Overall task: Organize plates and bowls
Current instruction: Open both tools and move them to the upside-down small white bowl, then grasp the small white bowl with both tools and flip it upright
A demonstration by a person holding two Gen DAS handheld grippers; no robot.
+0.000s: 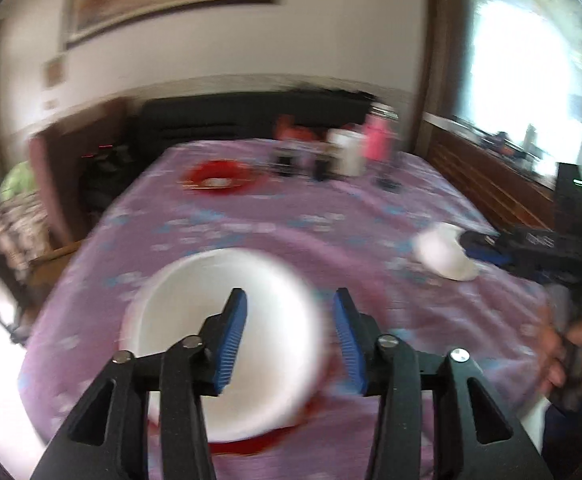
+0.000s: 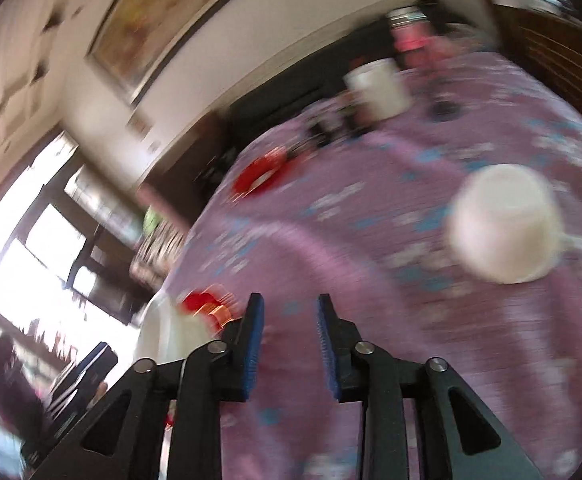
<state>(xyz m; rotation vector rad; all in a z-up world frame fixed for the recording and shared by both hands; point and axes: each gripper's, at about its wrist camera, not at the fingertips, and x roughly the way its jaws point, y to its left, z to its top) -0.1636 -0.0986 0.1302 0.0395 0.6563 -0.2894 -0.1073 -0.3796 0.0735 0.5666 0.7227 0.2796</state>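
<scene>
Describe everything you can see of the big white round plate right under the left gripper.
The big white round plate is plain and glossy, ceramic by its look, with a shallow well and a broad raised rim. It lies flat and empty near the front edge of the purple flowered tablecloth. Red shows from under its near edge, seemingly a red plate beneath it. The left gripper is above it with jaws apart, gripping nothing. Blur hides finer detail.
</scene>
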